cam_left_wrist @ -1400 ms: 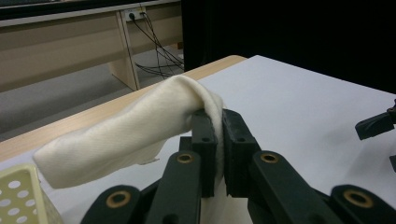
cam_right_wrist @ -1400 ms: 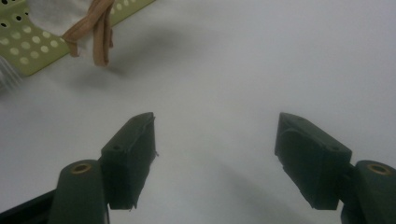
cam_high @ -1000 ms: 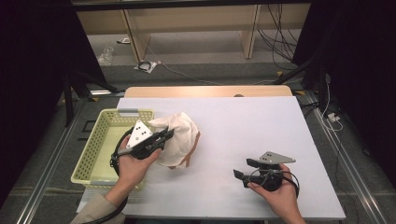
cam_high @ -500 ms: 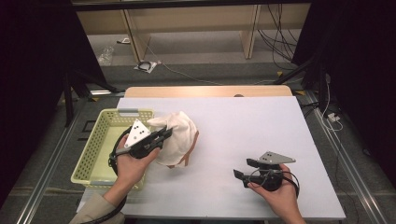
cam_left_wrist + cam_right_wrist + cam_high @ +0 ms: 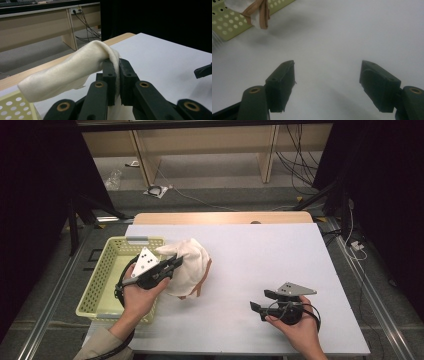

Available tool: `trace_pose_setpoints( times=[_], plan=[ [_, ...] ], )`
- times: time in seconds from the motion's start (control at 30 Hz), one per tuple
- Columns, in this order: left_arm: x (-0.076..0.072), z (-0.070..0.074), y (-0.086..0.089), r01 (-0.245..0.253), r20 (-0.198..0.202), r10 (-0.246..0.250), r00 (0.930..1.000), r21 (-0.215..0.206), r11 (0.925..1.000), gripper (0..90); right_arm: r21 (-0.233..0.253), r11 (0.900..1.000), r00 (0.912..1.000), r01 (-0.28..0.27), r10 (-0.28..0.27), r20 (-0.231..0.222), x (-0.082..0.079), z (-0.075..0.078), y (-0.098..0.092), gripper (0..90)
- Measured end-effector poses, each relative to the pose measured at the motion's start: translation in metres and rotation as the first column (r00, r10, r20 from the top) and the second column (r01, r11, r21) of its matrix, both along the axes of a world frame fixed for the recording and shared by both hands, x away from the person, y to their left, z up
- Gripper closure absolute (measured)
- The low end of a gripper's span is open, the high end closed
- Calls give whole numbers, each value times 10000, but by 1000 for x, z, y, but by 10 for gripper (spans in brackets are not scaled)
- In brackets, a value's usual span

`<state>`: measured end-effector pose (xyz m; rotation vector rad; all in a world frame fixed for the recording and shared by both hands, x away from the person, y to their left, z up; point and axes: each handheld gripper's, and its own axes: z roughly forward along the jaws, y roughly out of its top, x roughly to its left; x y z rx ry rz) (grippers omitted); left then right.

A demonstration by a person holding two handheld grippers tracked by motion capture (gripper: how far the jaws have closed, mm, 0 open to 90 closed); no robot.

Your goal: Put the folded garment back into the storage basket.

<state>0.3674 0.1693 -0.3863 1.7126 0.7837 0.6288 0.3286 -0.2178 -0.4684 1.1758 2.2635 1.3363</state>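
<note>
My left gripper [image 5: 172, 264] and right gripper [image 5: 258, 301]: black jaws, brass pivot screws, grey triangular plates, black cables; beige left sleeve [image 5: 102, 346].

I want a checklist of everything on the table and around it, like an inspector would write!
Surface: white table, wooden strip at far edge.
Job's things: cream cloth with brown trim, lifted beside the yellow-green basket.
Clutter: nothing seen.
Grippers: left gripper shut on the cloth; right gripper open, holding nothing, over bare table.
Cables: one trails from each gripper; more on the floor.
Surroundings: wooden furniture behind, dark curtains at both sides.
</note>
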Motion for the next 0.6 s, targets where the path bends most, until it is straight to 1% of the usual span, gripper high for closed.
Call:
trace_pose_setpoints(
  times=[0.47,0.6],
  plan=[
    [1,1,2,-91,7,91,10000,-78,9999,843,9,10000,10000,-18,18,1,0,0,-1,284],
    [1,2,3,-100,1,100,10000,-83,9999,843,60,10000,10000,5,-5,78,0,2,-3,282]
  ],
)
